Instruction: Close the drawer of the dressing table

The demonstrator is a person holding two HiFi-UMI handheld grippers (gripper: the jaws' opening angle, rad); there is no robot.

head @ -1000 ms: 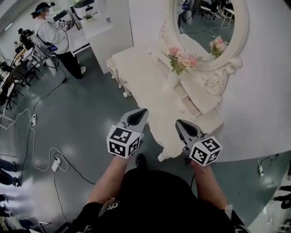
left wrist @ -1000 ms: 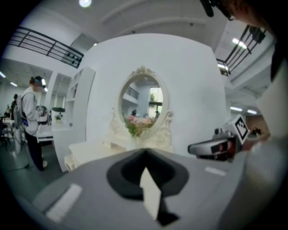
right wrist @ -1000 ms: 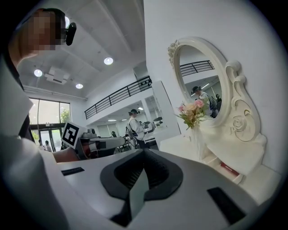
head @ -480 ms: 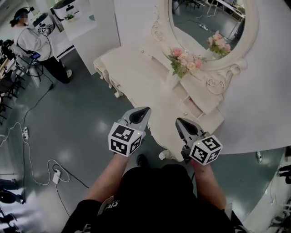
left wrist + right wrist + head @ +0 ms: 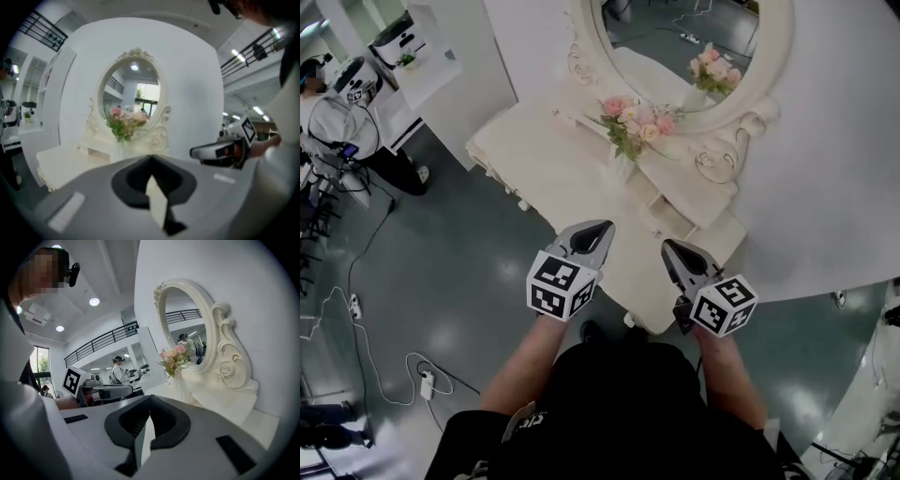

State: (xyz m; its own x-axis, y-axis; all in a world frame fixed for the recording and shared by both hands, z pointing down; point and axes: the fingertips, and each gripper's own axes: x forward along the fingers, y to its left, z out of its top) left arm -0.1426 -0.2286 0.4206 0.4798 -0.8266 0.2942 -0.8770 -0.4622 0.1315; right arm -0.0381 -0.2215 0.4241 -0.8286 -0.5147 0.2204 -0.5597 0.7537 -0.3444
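Observation:
The white dressing table point(image 5: 546, 173) stands against the wall under an oval mirror point(image 5: 675, 47), with a vase of pink flowers point(image 5: 633, 117) in front of the glass. A small drawer point(image 5: 675, 217) in the raised tier at the table's right end seems to stick out a little. Both grippers hover side by side over the table's front right corner, pointing at the mirror. My left gripper point(image 5: 598, 228) is shut and holds nothing. My right gripper point(image 5: 670, 248) is also shut and empty, just short of the drawer. Each gripper view shows closed jaws, the mirror point(image 5: 131, 91) and the flowers point(image 5: 173, 357).
A person point(image 5: 337, 122) stands at the far left by white cabinets point(image 5: 441, 75). Cables and a power strip point(image 5: 427, 384) lie on the grey floor at the left. The curved white wall point(image 5: 825, 141) runs behind and to the right of the table.
Both grippers have moved forward toward the dressing table and now hang over its front corner. The table and mirror have shifted left in the head view. Both stayed shut.

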